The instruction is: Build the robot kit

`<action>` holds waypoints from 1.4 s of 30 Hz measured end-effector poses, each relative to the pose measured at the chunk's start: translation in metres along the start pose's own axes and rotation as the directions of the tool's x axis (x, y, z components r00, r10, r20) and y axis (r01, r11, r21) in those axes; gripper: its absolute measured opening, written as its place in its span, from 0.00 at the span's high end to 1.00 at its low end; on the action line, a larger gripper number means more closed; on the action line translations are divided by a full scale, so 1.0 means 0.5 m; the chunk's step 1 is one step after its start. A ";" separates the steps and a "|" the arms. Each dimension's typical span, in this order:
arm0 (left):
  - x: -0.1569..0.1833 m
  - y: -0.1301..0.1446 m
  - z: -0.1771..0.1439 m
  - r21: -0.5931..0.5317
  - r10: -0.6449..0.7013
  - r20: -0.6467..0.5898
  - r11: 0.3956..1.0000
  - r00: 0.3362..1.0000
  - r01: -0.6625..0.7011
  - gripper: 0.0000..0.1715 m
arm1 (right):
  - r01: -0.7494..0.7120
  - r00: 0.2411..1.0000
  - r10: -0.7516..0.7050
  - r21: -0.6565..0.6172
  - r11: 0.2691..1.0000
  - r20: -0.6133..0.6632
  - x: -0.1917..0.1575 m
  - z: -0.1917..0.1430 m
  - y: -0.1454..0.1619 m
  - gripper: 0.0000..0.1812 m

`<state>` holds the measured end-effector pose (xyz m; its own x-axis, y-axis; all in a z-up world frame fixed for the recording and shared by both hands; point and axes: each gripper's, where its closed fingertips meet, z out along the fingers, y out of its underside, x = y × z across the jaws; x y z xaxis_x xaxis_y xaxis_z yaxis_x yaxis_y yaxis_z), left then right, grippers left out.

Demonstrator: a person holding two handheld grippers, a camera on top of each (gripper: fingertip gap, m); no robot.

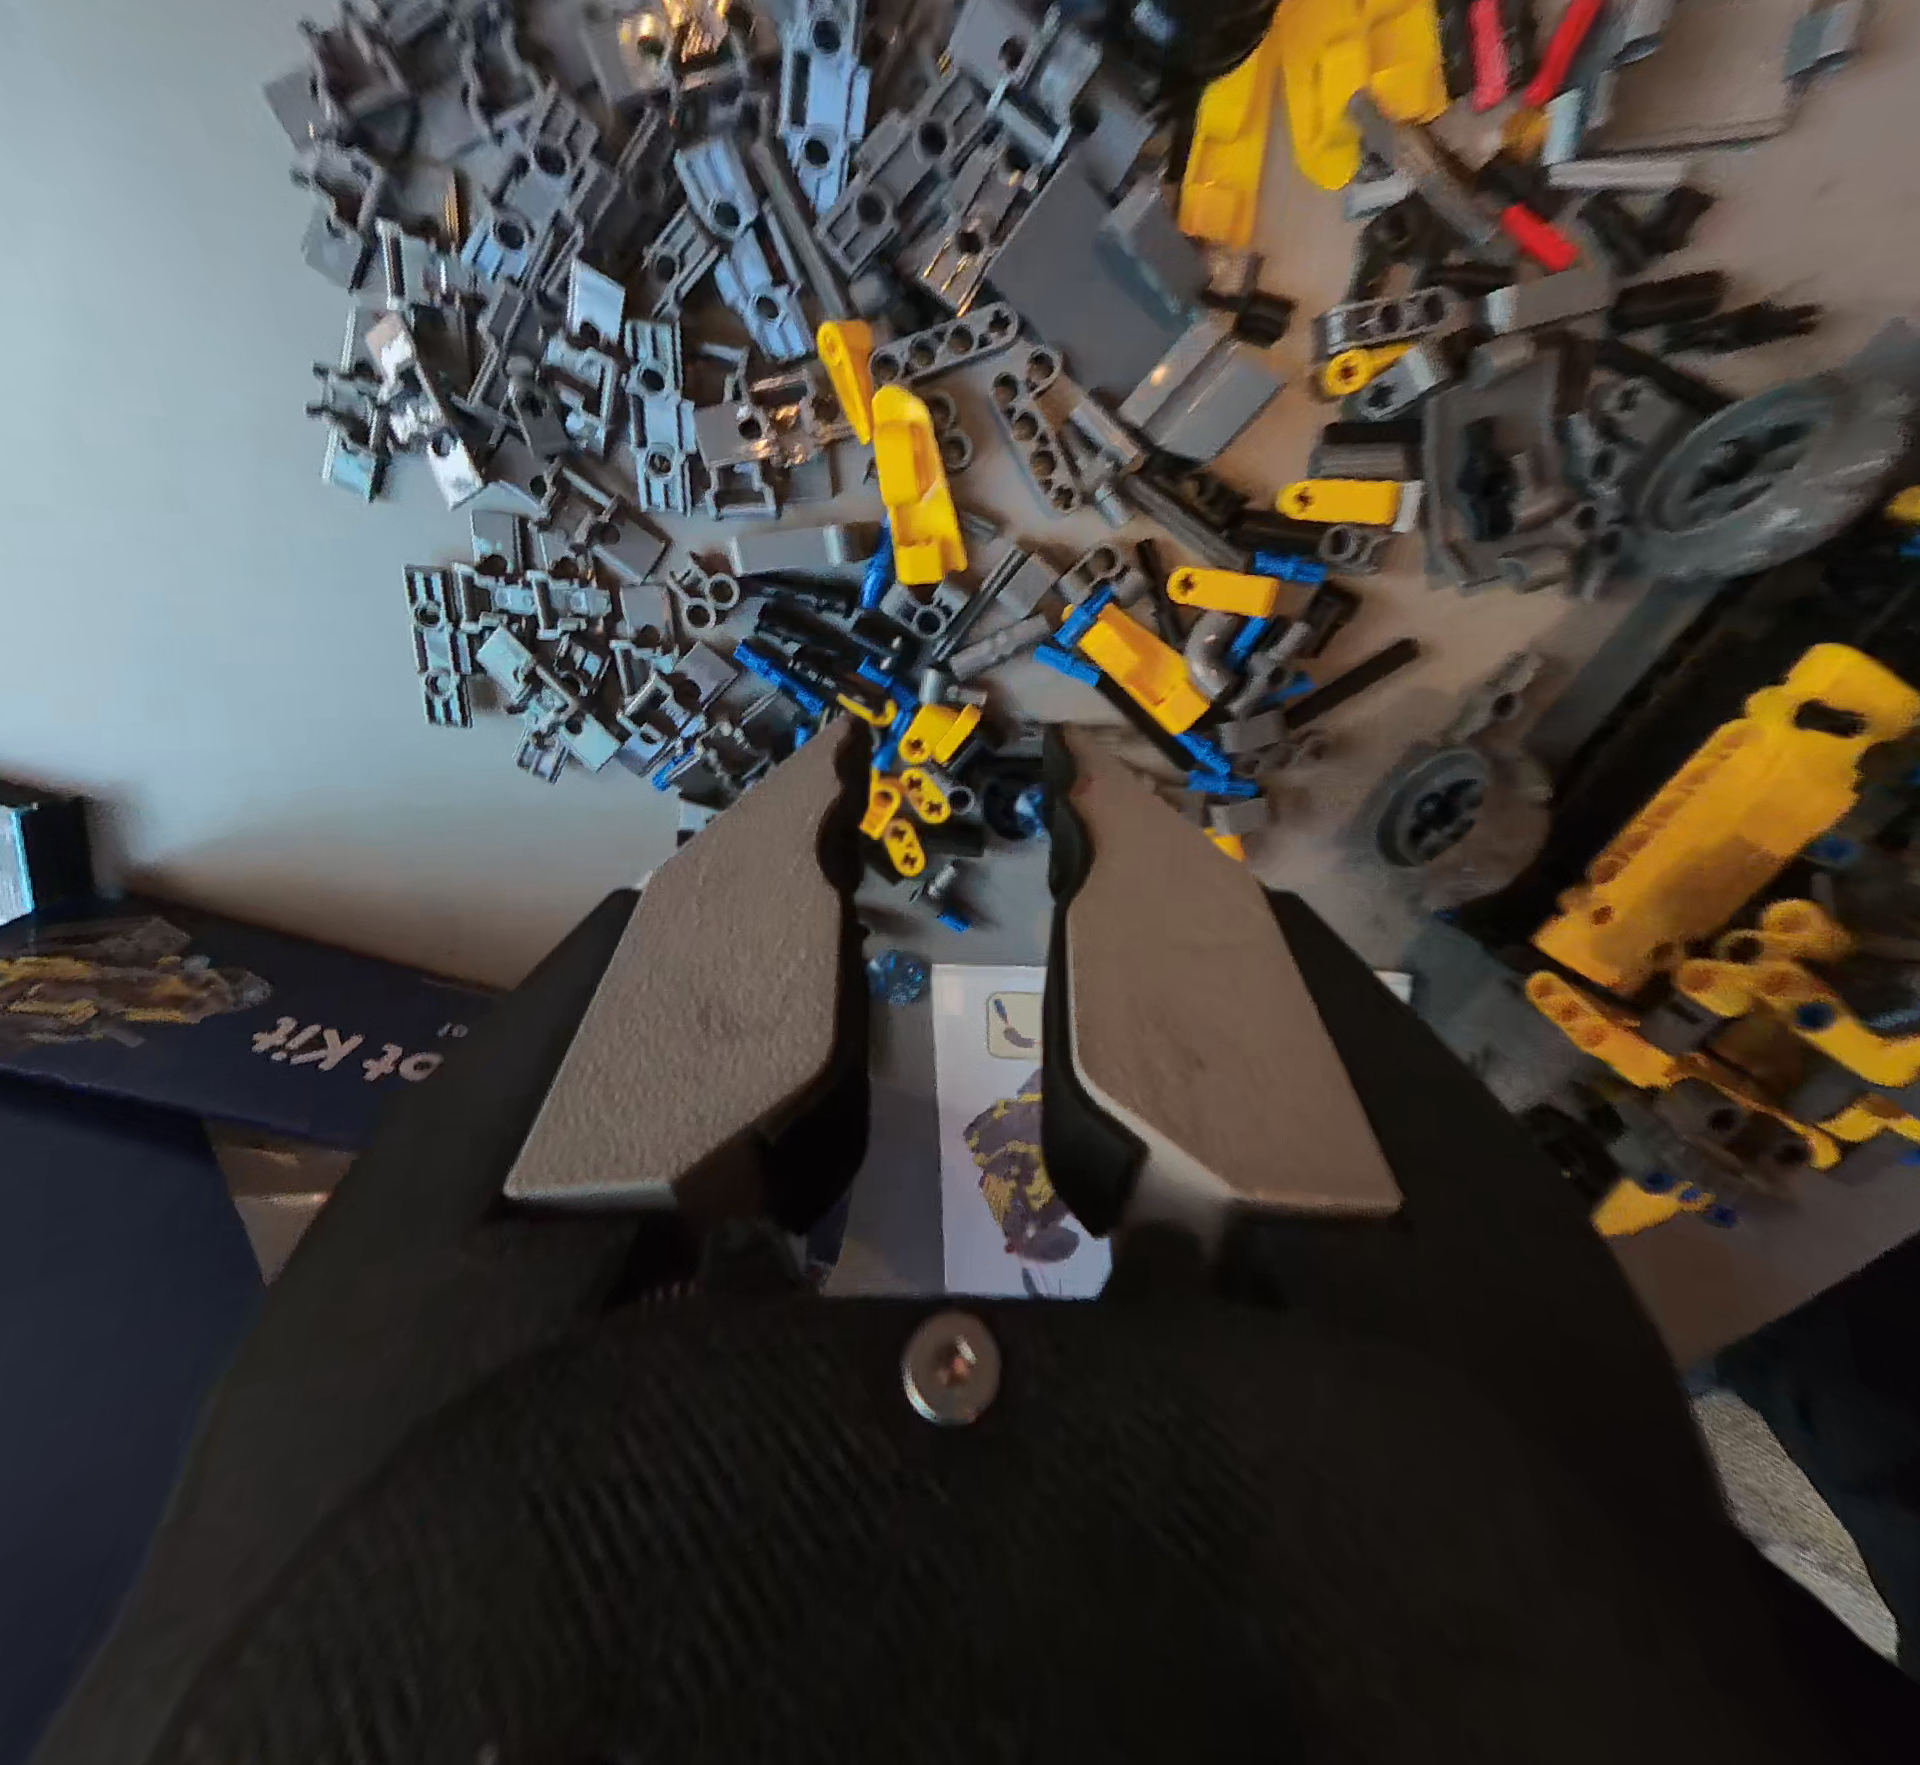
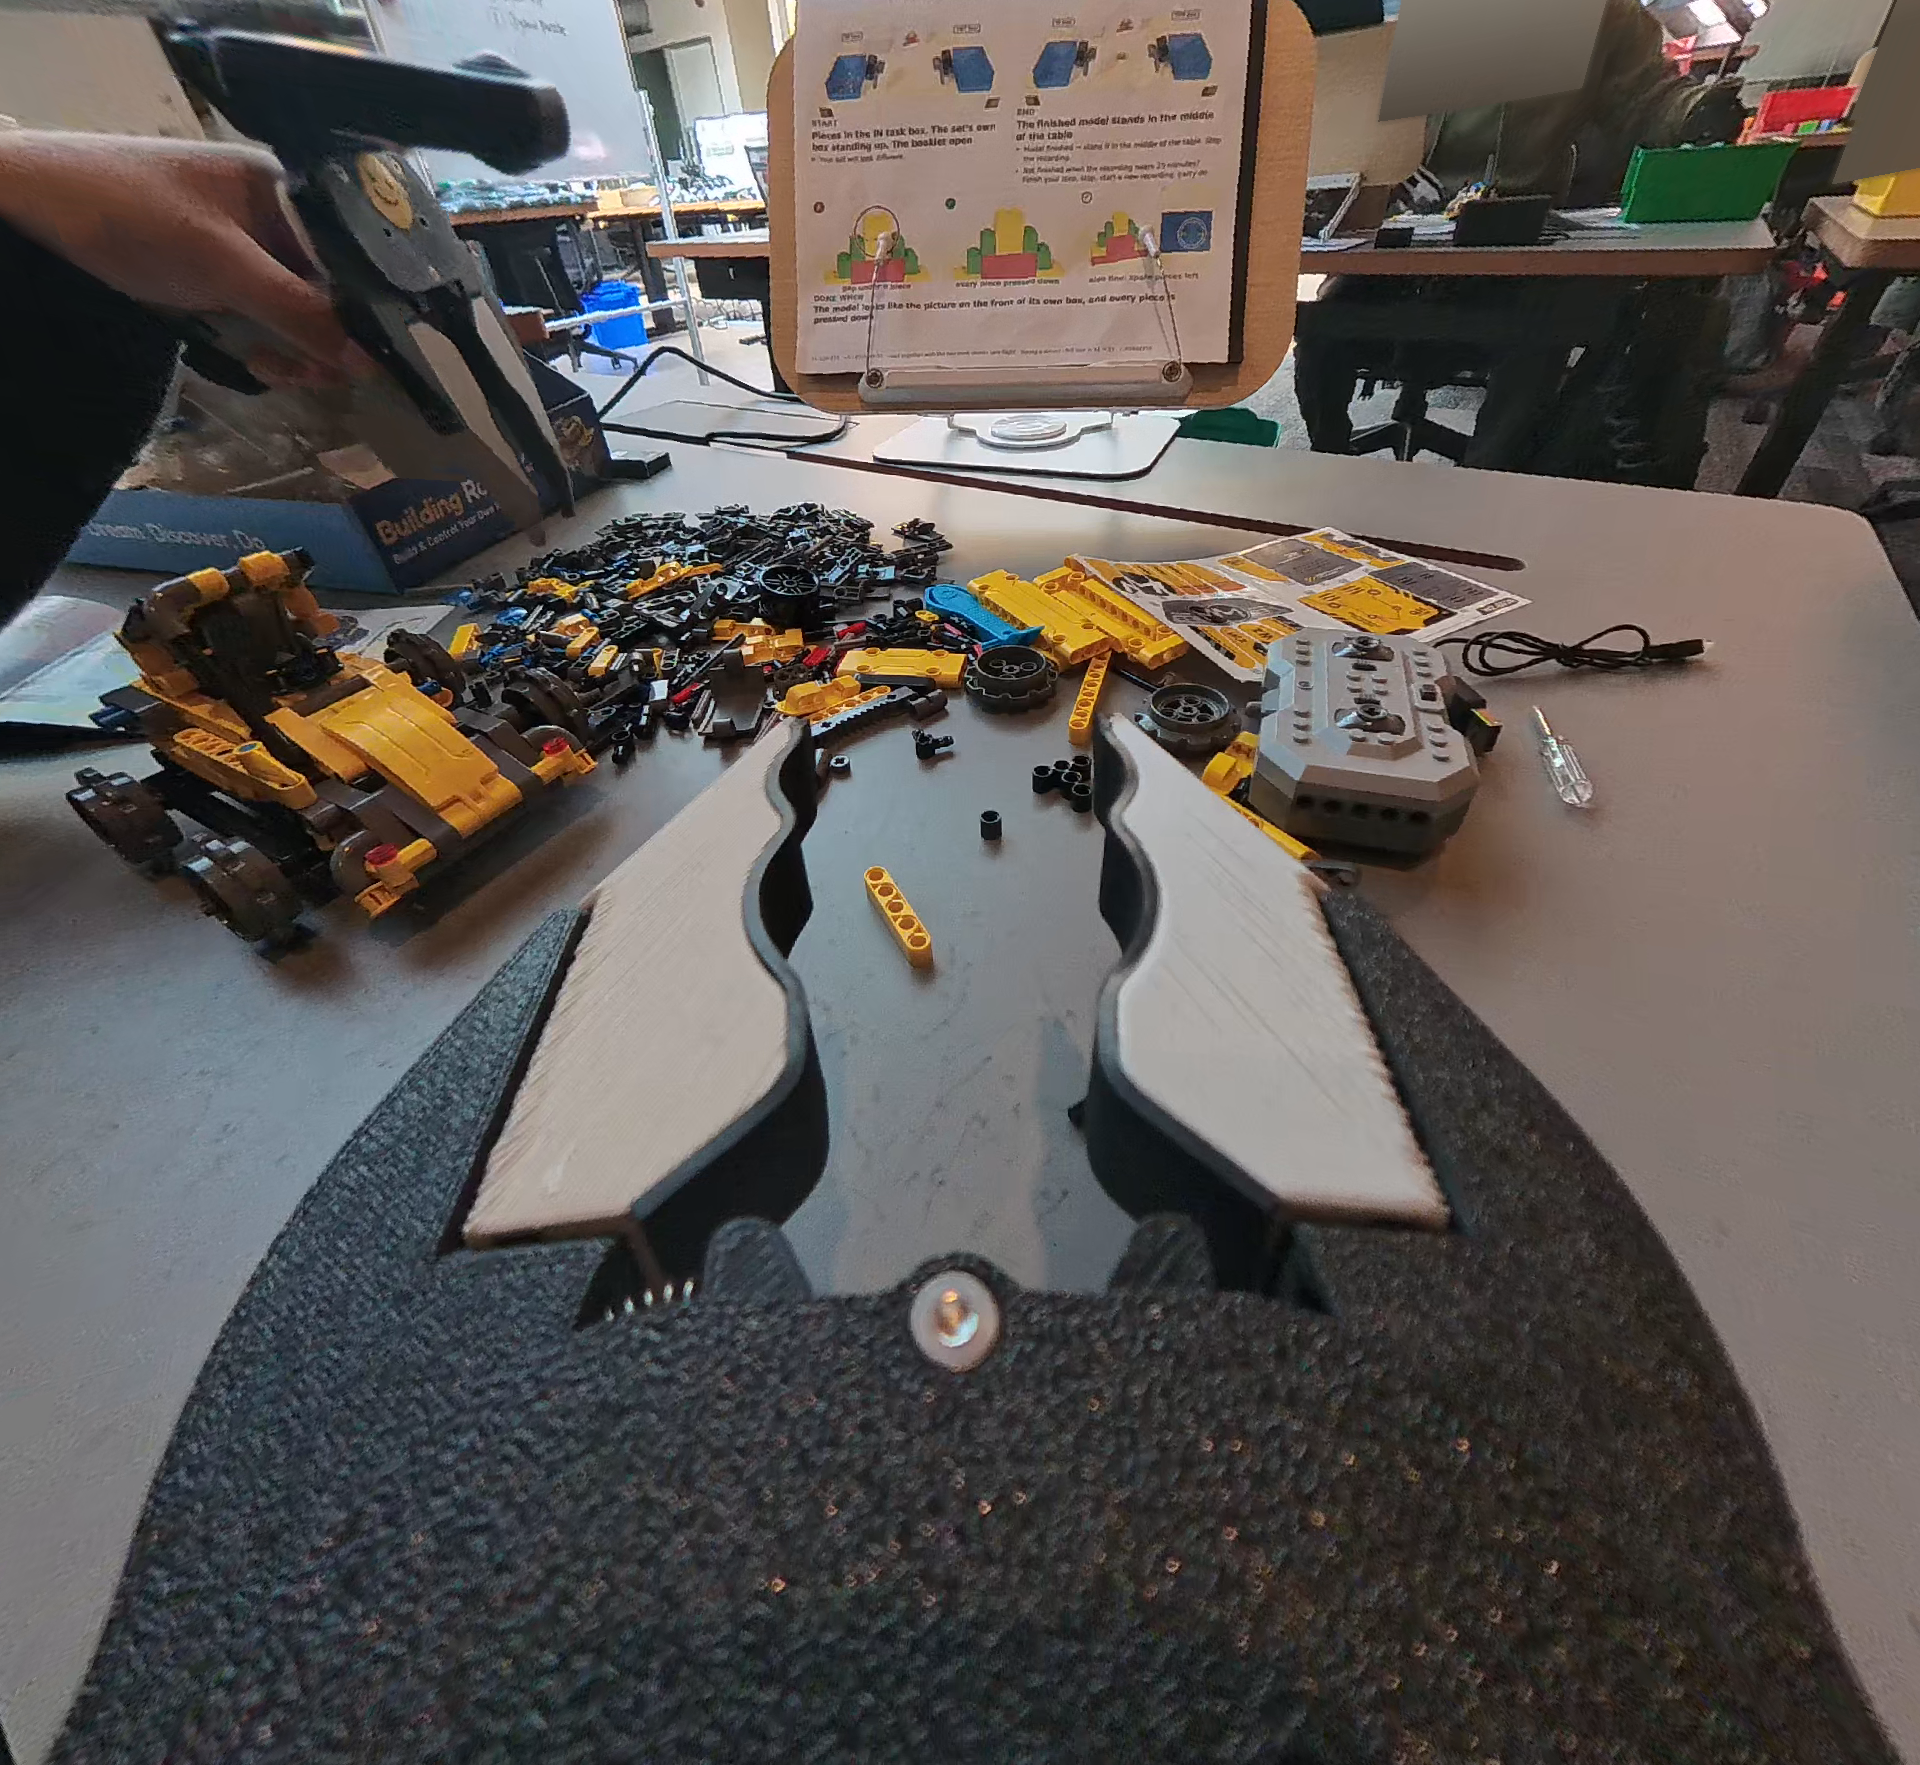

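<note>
Both tongs spread, empty: left tongs over loose parts pile; right tongs above yellow beam; part-built yellow vehicle beside pile.

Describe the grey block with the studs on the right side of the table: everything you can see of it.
The grey block looks like hard plastic: a chunky box with bevelled corners, rows of studs on top, two round sockets along the top's midline and a row of holes in its near side. It lies flat on the table, just beyond the open right gripper's right finger. A yellow part pokes from its left side; it overlaps the sticker sheet. Nothing grips it.
</note>
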<state>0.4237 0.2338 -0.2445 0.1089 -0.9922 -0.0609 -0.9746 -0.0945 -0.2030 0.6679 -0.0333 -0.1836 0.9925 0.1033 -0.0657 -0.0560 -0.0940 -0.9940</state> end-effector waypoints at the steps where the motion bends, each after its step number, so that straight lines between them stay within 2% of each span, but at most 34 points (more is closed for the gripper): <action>1: -0.010 0.012 0.009 -0.032 -0.011 0.016 0.999 1.000 0.011 0.82 | 0.000 1.000 0.000 0.000 1.000 0.000 0.000 0.000 0.000 0.71; 5: -0.053 0.049 0.032 -0.118 -0.078 0.090 0.989 0.993 0.089 0.83 | -0.001 1.000 0.001 0.001 1.000 0.002 0.000 0.000 0.000 0.71; 8: -0.076 0.071 0.042 -0.161 -0.102 0.130 0.979 0.986 0.123 0.93 | -0.002 1.000 0.002 0.003 1.000 0.003 0.000 0.000 -0.001 0.71; 9: -0.078 0.071 0.043 -0.160 -0.110 0.132 0.978 0.985 0.131 0.94 | -0.002 1.000 0.002 0.003 1.000 0.003 0.000 -0.001 -0.001 0.71; 20: -0.055 0.006 0.016 -0.051 -0.078 0.159 0.995 0.984 0.087 0.96 | 0.030 1.000 -0.030 0.010 0.999 0.007 -0.008 -0.003 -0.004 0.71; 27: -0.028 -0.020 0.004 -0.014 -0.025 0.146 1.000 0.989 0.027 0.95 | 0.025 0.999 -0.024 0.011 1.000 -0.037 0.005 -0.005 -0.005 0.70; 31: -0.013 -0.039 -0.019 0.043 -0.001 0.137 0.999 0.991 -0.005 0.95 | 0.026 0.997 -0.026 0.000 1.000 -0.073 0.015 -0.005 -0.002 0.69; 42: -0.008 -0.049 -0.040 0.100 -0.003 0.103 0.995 0.995 -0.008 0.95 | 0.070 0.991 -0.078 -0.073 0.995 -0.112 0.018 0.007 0.017 0.69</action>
<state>0.4431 0.2385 -0.2198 0.1314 -0.9782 -0.1609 -0.9509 -0.0784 -0.2995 0.6759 -0.0295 -0.1928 0.9998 -0.0011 0.0218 0.0213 -0.1589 -0.9871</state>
